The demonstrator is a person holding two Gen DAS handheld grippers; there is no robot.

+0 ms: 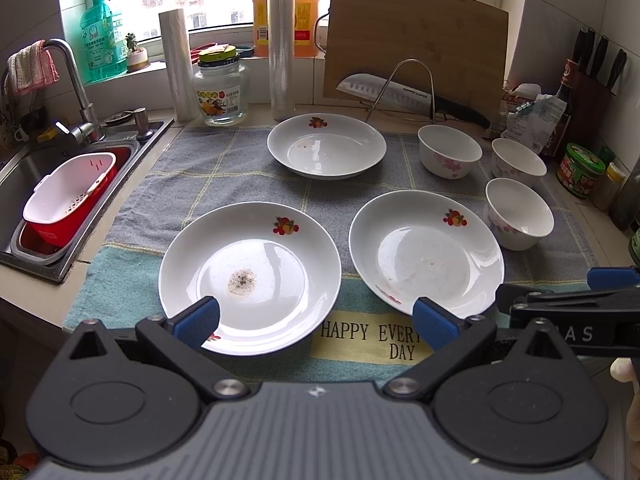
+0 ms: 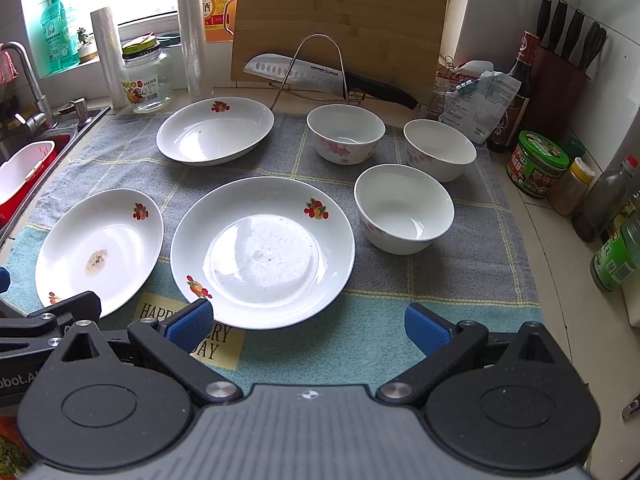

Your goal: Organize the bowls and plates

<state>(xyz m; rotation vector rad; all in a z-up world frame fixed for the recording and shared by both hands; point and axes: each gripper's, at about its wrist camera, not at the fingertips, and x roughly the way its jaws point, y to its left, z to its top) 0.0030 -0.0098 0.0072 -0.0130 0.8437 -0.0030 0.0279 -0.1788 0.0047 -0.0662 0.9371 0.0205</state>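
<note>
Both grippers, left gripper (image 1: pixel 316 322) and right gripper (image 2: pixel 308 322), are hovering with jaws apart, holding nothing. Three plates (image 2: pixel 262 252) and three bowls (image 2: pixel 404 208) are sitting spread on the worktop towel (image 2: pixel 400 320). I'd pinch rims, stacking gently, plates first.

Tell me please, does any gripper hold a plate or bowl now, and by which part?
Nothing is held. The left gripper and the right gripper are both open, above the towel, and grip no plate or bowl.
</note>
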